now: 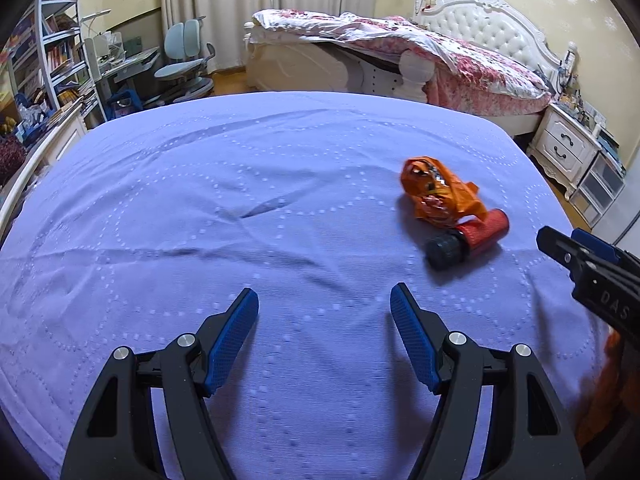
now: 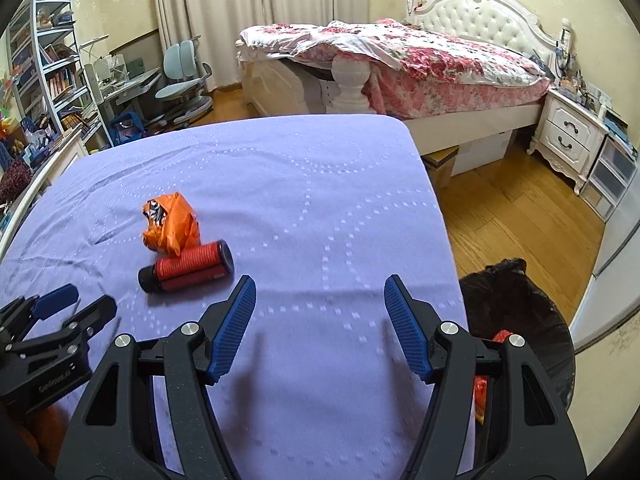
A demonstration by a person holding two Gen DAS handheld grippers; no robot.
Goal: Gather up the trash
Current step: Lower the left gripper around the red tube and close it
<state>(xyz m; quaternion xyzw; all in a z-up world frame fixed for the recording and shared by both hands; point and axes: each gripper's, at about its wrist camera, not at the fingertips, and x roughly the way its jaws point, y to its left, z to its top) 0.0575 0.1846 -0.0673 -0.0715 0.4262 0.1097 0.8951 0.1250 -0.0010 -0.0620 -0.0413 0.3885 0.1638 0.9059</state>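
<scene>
Even, soft indoor light; faint finger shadows on purple sheet (image 2: 304, 184). Strong fisheye bending, dark corners. Red roll (image 2: 188, 267) slightly motion-blurred; distant room soft.

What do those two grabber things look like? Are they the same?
Yes, they match. The left gripper and the right gripper each have two black plastic arms with silver round bolts, ending in blue ribbed pads. Seen from the side, each body carries white lettering too blurred to read. No cables or sleeves show.
</scene>
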